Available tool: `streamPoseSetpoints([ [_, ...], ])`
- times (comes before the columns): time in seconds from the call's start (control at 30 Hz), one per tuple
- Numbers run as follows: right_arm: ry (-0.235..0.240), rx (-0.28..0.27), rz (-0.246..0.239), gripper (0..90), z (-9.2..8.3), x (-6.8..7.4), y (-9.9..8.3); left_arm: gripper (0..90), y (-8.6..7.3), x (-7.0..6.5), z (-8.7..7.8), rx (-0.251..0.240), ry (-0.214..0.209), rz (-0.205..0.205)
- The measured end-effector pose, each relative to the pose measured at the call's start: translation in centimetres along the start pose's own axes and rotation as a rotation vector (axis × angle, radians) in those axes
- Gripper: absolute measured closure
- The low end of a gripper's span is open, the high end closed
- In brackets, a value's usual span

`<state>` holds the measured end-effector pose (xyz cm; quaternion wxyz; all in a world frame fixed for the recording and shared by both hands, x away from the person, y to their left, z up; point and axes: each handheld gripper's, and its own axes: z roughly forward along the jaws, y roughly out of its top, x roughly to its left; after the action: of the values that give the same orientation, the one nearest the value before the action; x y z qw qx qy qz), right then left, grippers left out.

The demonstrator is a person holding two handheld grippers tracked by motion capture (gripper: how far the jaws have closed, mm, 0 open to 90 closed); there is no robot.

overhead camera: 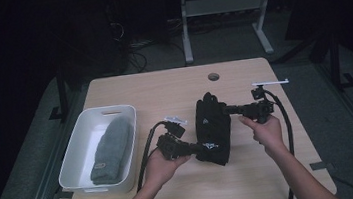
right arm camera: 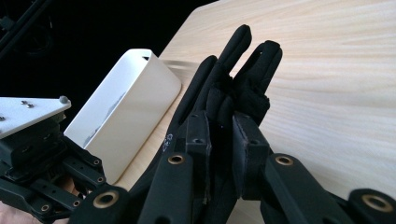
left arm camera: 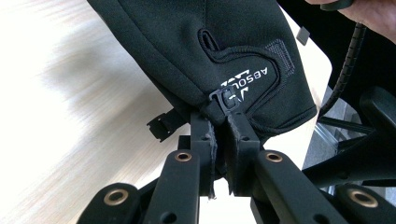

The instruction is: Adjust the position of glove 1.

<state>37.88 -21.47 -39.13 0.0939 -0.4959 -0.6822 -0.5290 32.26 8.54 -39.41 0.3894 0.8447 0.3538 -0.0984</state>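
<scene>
High view: both jaws are clamped on a black glove, left gripper at its cuff, right gripper at its fingers. It hangs over the surface, not yet inside the white bin holding a grey hat.

Light wooden table with cable hole; grey carpeted floor; white desk frame behind; surroundings dimly lit.

Black glove with white lettering near the cuff, clamped between black jaws of left gripper and right gripper. Left of the left gripper, white bin holding grey knit. Underneath, pale wood-grain table.
</scene>
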Motion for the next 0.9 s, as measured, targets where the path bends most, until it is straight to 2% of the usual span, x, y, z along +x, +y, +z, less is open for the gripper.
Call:
streamPoseSetpoints([
  [0.47, 0.035, 0.008, -0.031, 78.3, 1.7, 2.5, 2.3, 83.5, -0.1, 0.5, -3.3, -0.053, 0.018, -0.014],
  [0.63, 0.043, 0.015, -0.037, 78.3, 2.2, 3.1, 2.7, 83.5, -0.2, 0.6, -4.0, -0.053, 0.03, -0.008],
  [0.9, 0.057, 0.018, -0.041, 78.3, 3.3, 4.1, 3.3, 83.5, -0.4, 1.0, -5.3, -0.067, 0.04, -0.019],
])
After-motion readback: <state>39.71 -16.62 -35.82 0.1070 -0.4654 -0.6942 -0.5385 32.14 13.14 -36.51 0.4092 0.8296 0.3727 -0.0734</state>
